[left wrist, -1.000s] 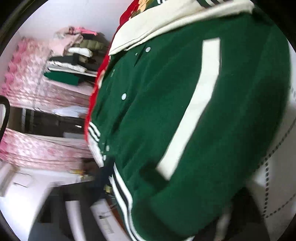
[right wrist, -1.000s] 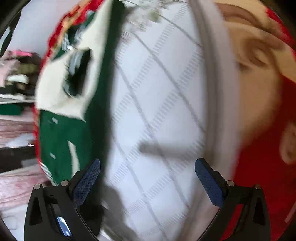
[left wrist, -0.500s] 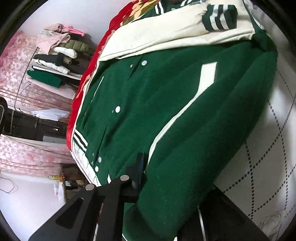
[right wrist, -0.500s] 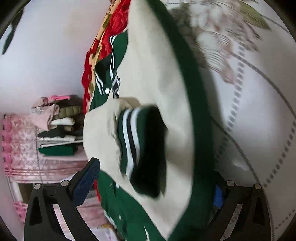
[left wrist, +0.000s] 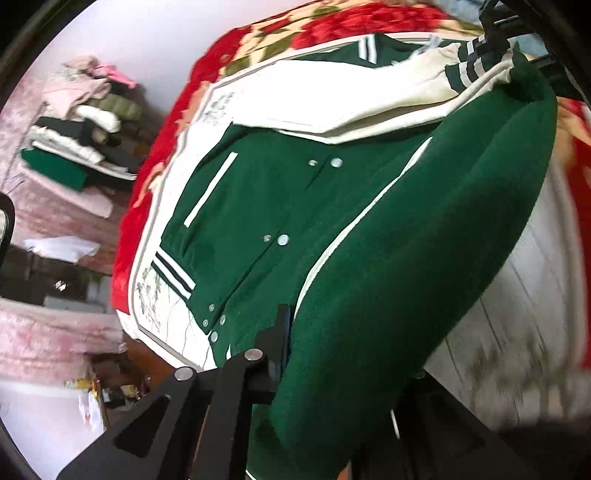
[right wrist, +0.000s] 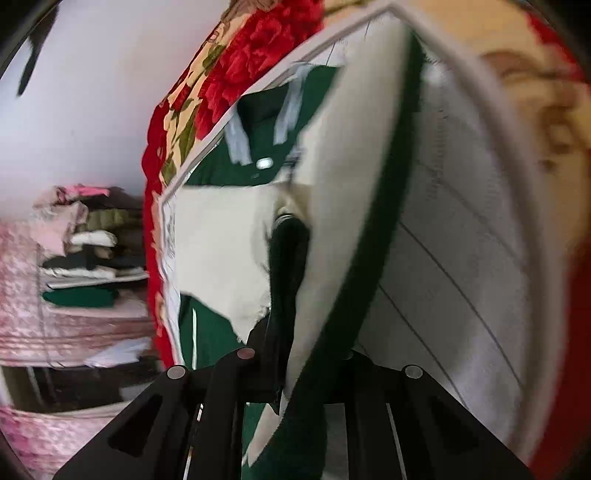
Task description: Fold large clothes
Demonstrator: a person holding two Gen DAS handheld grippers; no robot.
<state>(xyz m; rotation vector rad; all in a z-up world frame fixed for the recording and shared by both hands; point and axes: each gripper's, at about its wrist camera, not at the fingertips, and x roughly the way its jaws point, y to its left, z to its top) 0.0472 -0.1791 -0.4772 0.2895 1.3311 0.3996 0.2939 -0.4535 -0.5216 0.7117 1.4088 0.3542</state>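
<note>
Two hand-held grippers are clenched on the same green-and-cream varsity jacket (left wrist: 280, 206), which lies spread on a white quilted bed cover (left wrist: 517, 325) over a red floral blanket (left wrist: 325, 33). The left hand-held gripper (left wrist: 291, 354) pinches the green side fold near the striped hem (left wrist: 173, 273), and the right hand-held gripper (right wrist: 291, 373) grips the cream sleeve (right wrist: 221, 236) up at the shoulder end, its dark cuff (right wrist: 288, 258) bunched just ahead of the fingers.

The step in hand looks like carrying this long side of the jacket over toward the snap placket (left wrist: 273, 240). To do it well, both ends should travel together at the same height so the fold line stays straight from hem to shoulder. The cloth between them wants light tension, enough to keep the thick fleece from sagging or twisting. The raised edge is best laid down parallel to the placket, with the cream sleeve kept flat inside and not dragged off.

A second ago the right hand-held gripper was spread wide over bare quilt; half a second ago it was closing round the sleeve, and it now bites it. The left one was out of sight under a blurred jacket and has since closed on the fold, while the view has swung to show more of the bed. The stack of folded clothes (left wrist: 77, 136) in the background is unchanged.
</note>
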